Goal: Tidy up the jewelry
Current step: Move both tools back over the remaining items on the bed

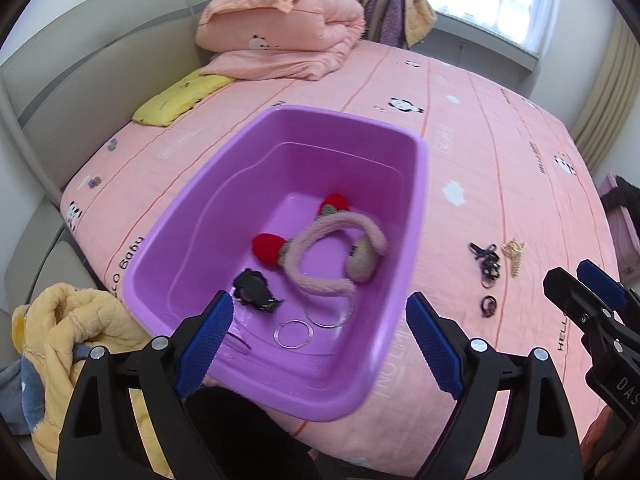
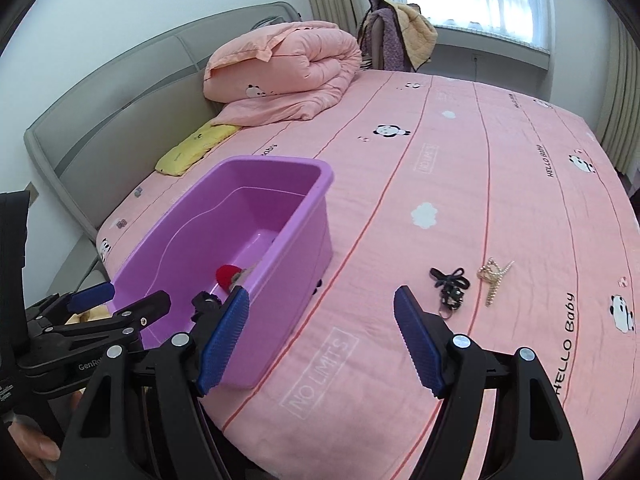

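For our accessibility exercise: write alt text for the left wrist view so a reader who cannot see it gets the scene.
A purple bin sits on a pink bed, holding a fluffy headband, a black clip and two clear rings. Black ties and a gold claw clip lie on the sheet to its right. The open left gripper is empty.

The left gripper (image 1: 318, 340) points down at a slant, and its two blue pads are wide apart with nothing between them. The right gripper (image 2: 322, 340) points down too, with its pads apart and nothing held. The two grippers are side by side. A fingertip shows at the near left.
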### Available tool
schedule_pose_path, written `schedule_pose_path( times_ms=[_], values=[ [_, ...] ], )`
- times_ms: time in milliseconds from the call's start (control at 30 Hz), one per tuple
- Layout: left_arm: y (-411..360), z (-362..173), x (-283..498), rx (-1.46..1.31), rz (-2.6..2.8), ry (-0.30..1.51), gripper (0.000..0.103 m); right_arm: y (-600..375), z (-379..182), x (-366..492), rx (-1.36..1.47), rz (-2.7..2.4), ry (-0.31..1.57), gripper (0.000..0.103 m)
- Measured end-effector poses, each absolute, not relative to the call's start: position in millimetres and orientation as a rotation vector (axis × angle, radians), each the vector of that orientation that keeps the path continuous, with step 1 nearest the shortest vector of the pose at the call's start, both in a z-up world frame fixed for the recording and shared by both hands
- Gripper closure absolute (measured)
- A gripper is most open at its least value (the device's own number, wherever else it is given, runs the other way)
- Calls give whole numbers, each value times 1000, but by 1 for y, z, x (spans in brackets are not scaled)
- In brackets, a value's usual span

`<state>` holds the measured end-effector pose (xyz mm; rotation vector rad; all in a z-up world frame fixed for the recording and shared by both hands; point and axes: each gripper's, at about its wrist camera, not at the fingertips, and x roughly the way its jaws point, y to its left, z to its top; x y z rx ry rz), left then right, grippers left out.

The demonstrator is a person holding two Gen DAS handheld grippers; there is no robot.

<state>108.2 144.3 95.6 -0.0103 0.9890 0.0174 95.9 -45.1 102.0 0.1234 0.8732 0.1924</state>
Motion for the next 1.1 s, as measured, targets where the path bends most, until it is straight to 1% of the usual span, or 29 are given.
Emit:
schedule_pose_path(
  times_ms=[367, 533, 833, 1100],
  values=[
    [72, 92, 93, 78, -106, 984, 16, -114, 96, 54, 173, 83, 861, 31],
    [50, 83, 90, 78, -156, 984, 14, -149, 83, 40, 216, 40, 857, 31],
    [10, 37, 103, 93, -202, 1034, 13, -202, 44, 23, 275, -59, 890, 31],
    [-25, -7, 121, 108, -241, 1066, 13, -227, 4, 43, 289, -77, 922, 31]
  ],
)
